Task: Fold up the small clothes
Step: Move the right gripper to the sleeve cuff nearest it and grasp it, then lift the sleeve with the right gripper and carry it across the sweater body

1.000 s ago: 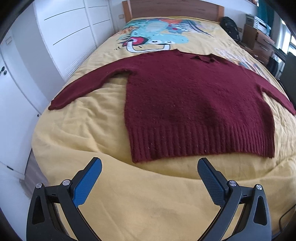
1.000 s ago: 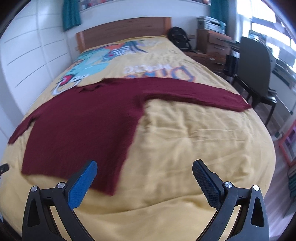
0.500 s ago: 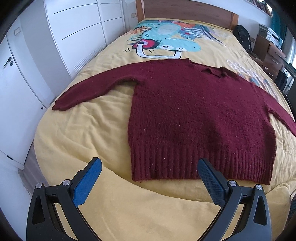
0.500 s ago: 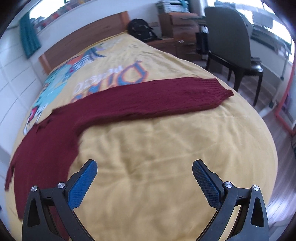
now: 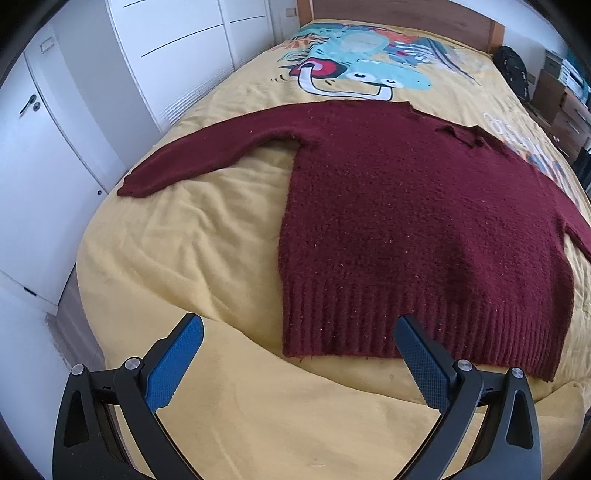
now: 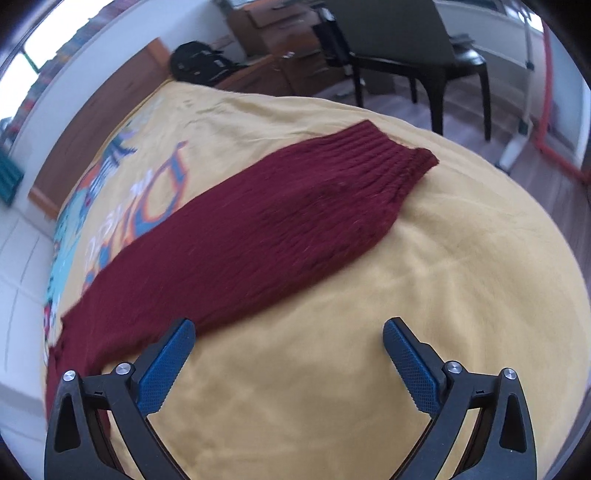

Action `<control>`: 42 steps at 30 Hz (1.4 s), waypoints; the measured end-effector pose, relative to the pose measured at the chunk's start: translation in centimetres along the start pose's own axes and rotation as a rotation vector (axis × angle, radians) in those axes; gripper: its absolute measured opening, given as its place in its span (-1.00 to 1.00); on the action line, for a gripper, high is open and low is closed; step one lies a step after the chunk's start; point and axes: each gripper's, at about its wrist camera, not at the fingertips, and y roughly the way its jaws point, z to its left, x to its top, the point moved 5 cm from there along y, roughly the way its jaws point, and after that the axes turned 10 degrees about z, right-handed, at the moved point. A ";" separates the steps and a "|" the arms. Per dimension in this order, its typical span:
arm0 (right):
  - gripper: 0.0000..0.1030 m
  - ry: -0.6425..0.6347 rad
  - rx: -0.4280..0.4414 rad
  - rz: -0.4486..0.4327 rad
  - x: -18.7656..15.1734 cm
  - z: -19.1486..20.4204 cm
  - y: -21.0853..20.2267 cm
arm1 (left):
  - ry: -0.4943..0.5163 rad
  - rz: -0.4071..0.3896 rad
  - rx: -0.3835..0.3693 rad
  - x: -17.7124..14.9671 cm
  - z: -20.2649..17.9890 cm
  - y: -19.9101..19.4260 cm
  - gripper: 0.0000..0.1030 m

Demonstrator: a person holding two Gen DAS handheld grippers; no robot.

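A dark red knitted sweater [image 5: 406, 221] lies flat on the yellow bedspread [image 5: 184, 258], both sleeves stretched out sideways. Its left sleeve [image 5: 207, 155] reaches toward the bed's left edge. My left gripper [image 5: 297, 326] is open just in front of the ribbed hem's left corner, holding nothing. In the right wrist view the sweater's right sleeve [image 6: 280, 236] runs diagonally, its ribbed cuff [image 6: 391, 158] near the bed's right side. My right gripper [image 6: 288, 326] is open above the bedspread [image 6: 406, 295], close to the sleeve's near edge, empty.
White wardrobe doors [image 5: 44, 166] line the left of the bed. A wooden headboard [image 5: 399, 11] stands at the far end. A black chair [image 6: 406, 48], wooden drawers [image 6: 288, 40] and a black bag [image 6: 199, 62] stand to the right, beyond the bed's edge.
Both grippers came closer to the bed. The left one shifted left toward the hem's left corner. The right one swung right, from the sweater's body to its right sleeve and cuff.
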 end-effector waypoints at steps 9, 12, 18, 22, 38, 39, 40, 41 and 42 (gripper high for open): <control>0.37 0.126 0.043 -0.006 4.1 -2.6 1.9 | -0.001 0.016 0.009 0.0 -0.3 0.6 0.98; 0.17 0.178 0.070 -0.008 5.2 -3.8 2.3 | 0.002 0.019 0.012 0.1 -0.3 0.7 0.98; -0.51 0.236 0.076 -0.004 6.8 -5.0 2.5 | 0.004 0.032 0.010 0.2 -0.4 1.4 0.98; -0.77 0.243 0.081 -0.004 7.8 -4.7 2.3 | 0.015 0.036 0.006 0.1 -0.6 1.6 0.98; -0.81 0.009 0.154 0.037 8.6 8.2 0.5 | -0.039 0.037 -0.060 0.2 1.3 2.4 0.98; -0.81 0.000 0.167 0.046 8.4 9.5 0.7 | -0.046 0.037 -0.064 0.1 1.6 2.5 0.98; -0.81 -0.008 0.182 0.056 8.1 10.7 0.9 | -0.053 0.037 -0.069 0.0 1.9 2.6 0.98; -0.81 -0.015 0.194 0.065 7.8 11.7 1.0 | -0.060 0.037 -0.072 -0.1 2.2 2.6 0.98; -0.81 -0.023 0.206 0.077 7.4 13.0 1.3 | -0.070 0.038 -0.078 -0.2 2.7 2.7 0.98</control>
